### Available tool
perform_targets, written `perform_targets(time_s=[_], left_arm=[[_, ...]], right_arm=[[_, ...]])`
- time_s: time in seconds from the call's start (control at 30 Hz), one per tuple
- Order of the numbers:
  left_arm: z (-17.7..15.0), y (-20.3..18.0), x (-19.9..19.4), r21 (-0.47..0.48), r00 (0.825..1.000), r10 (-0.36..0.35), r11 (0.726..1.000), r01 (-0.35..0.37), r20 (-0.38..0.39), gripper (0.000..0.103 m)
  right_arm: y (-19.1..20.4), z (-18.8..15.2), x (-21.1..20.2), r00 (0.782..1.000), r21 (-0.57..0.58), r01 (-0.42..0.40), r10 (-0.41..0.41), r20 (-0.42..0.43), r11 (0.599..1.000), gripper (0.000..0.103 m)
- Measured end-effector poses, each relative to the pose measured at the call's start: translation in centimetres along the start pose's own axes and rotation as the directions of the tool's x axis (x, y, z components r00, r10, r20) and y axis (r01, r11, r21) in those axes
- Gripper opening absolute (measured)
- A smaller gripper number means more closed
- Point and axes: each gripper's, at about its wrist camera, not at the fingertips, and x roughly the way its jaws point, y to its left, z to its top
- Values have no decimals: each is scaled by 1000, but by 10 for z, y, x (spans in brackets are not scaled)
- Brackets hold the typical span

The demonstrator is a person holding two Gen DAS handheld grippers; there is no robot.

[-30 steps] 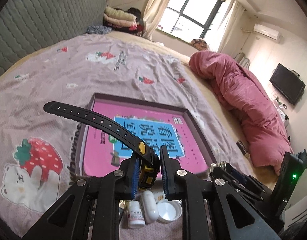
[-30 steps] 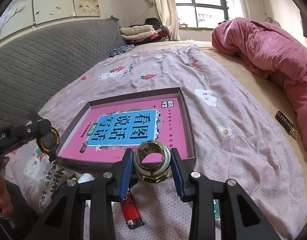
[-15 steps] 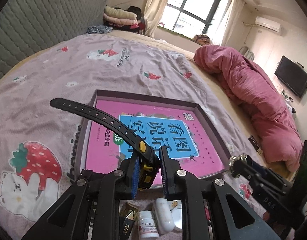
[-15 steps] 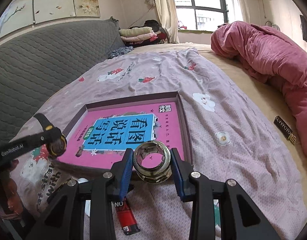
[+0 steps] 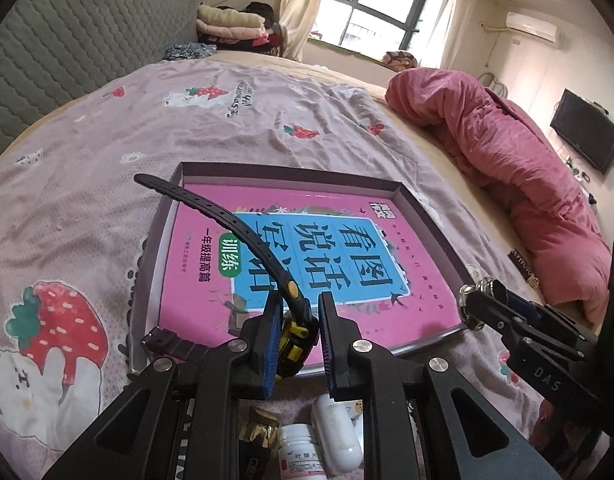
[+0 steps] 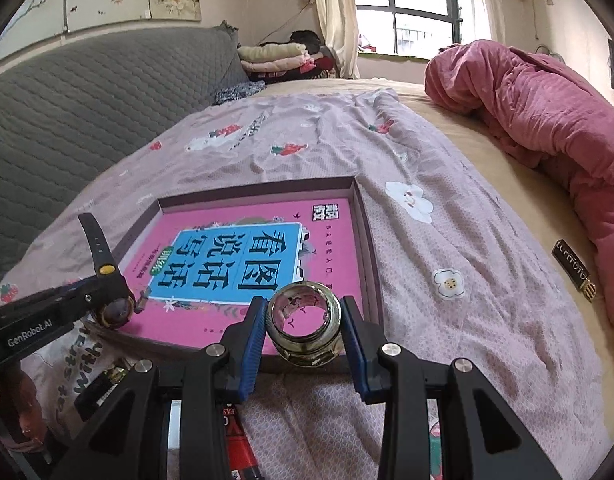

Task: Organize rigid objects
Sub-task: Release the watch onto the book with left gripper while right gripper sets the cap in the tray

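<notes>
My left gripper (image 5: 301, 304) is shut on a black-and-yellow wristwatch (image 5: 295, 332). Its black strap (image 5: 227, 220) arcs up and left over the pink book (image 5: 195, 280), which lies in a shallow dark tray (image 5: 427, 216) on the bed. My right gripper (image 6: 304, 304) is shut on a shiny metal ring with a hex base (image 6: 305, 332), held just above the tray's (image 6: 371, 248) near right part. The right wrist view shows the left gripper (image 6: 115, 304) with the watch (image 6: 107, 276) at the tray's near left corner.
White pill bottle (image 5: 299, 452), white capsule case (image 5: 339, 436) and a gold-topped item (image 5: 259, 428) lie on the sheet below my left gripper. A red lighter (image 6: 239, 444) lies near the right gripper. A pink quilt (image 5: 507, 168) is heaped on the right, with a grey headboard (image 6: 87, 112) on the left.
Both grippers have come forward to the tray's near edge, the left one also sinking. Watch and metal ring stay gripped. The small items on the sheet slid lower in the left view.
</notes>
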Motion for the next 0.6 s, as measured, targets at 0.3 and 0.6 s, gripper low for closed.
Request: perform_targets(time_s=[0.3,0.6], left_arm=[[0,2,12,15,1000,3,1000,-3,-13,18],[-5,7,24,-8,999,-12,1000,12,-49,19]], right_arm=[[6,3,15,1000,-40,9,-10,-25,999,37],[2,6,27,1000,-22,12,-12,-28,1000,37]])
